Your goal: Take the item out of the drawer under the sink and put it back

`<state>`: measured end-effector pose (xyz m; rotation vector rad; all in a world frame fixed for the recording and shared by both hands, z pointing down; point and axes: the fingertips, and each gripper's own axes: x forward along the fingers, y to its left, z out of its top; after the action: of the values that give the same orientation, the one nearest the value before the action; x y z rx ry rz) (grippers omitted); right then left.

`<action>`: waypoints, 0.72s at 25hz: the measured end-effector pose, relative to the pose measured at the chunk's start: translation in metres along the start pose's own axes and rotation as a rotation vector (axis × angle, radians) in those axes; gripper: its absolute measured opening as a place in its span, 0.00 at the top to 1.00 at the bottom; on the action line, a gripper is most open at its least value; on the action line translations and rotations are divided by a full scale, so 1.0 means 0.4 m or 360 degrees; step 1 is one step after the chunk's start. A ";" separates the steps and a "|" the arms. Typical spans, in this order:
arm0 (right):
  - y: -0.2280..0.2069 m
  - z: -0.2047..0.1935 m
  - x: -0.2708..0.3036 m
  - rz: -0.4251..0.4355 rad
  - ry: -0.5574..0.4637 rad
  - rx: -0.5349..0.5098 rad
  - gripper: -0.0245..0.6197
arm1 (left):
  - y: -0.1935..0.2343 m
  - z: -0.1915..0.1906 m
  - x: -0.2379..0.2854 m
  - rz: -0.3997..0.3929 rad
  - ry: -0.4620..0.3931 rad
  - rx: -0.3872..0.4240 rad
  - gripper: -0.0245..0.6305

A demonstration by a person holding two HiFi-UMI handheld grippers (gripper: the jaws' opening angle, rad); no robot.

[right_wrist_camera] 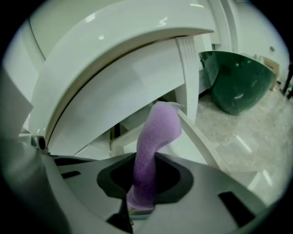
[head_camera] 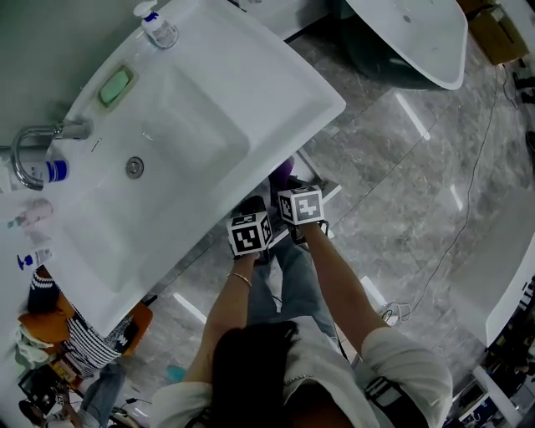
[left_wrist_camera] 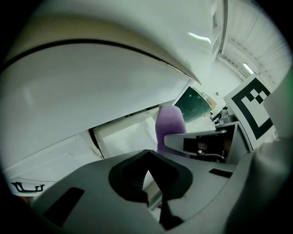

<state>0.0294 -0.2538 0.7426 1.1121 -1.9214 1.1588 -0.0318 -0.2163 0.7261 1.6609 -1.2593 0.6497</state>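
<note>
A soft purple sponge [right_wrist_camera: 155, 146] stands upright between the jaws of my right gripper [right_wrist_camera: 142, 201], whose pads press on its lower end. In the head view the sponge [head_camera: 282, 171] shows just beyond the right gripper [head_camera: 290, 191], at the edge of the white sink [head_camera: 276, 75]. Below it lies the open white drawer [right_wrist_camera: 197, 137], pulled out from under the sink. My left gripper [left_wrist_camera: 158, 192] is beside the right one, jaws together and empty. Its view shows the sponge [left_wrist_camera: 170, 123] over the drawer [left_wrist_camera: 128, 132].
On the sink top are a faucet [head_camera: 33, 146], a green soap dish [head_camera: 115, 85] and a pump bottle [head_camera: 157, 25]. A dark green tub [right_wrist_camera: 238, 82] stands on the grey tiled floor to the right. A cable [head_camera: 468, 209] runs across the floor.
</note>
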 end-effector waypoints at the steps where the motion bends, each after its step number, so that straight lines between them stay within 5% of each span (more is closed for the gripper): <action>1: 0.003 0.003 -0.013 -0.0005 -0.0012 -0.0002 0.80 | -0.005 0.000 -0.009 -0.0006 -0.0003 0.0001 0.96; 10: 0.035 0.032 -0.165 0.0006 -0.0174 -0.0002 0.80 | -0.053 0.020 -0.088 -0.0005 -0.0037 0.0036 0.96; 18: 0.078 0.072 -0.307 -0.0013 -0.0329 -0.0109 0.80 | -0.136 0.093 -0.201 -0.0112 -0.0200 0.0144 0.96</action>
<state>0.0541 -0.2301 0.6173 1.2420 -2.0935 0.9981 -0.0122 -0.2108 0.6240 1.8366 -1.2694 0.5747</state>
